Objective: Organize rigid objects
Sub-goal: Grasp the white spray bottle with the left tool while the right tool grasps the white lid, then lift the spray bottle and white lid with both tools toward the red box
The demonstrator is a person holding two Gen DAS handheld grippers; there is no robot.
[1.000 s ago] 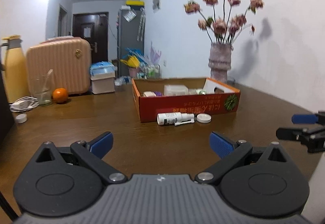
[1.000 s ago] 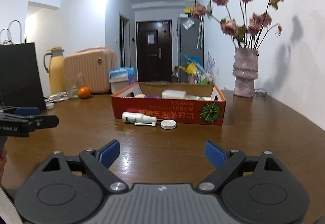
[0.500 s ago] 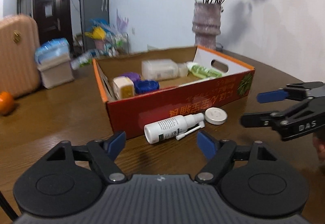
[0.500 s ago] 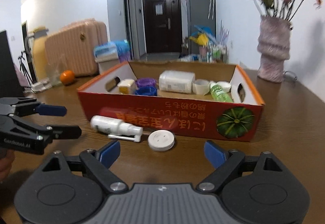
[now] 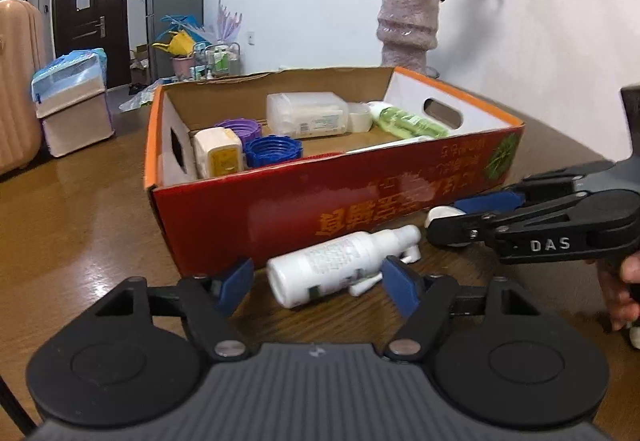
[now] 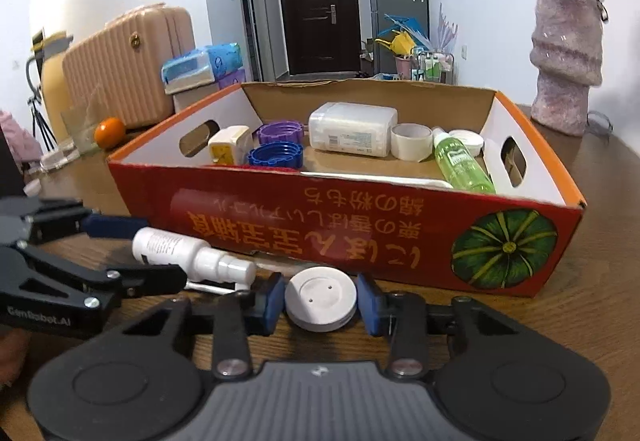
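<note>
Both grippers had closed in on the red box: left gripper open around the white spray bottle, right gripper open, flanking the white round lid at the box's 6 o'clock.

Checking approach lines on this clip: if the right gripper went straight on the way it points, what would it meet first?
The white round lid, lying between the open jaws of the right gripper. Beyond it, probably the red box front wall.
</note>
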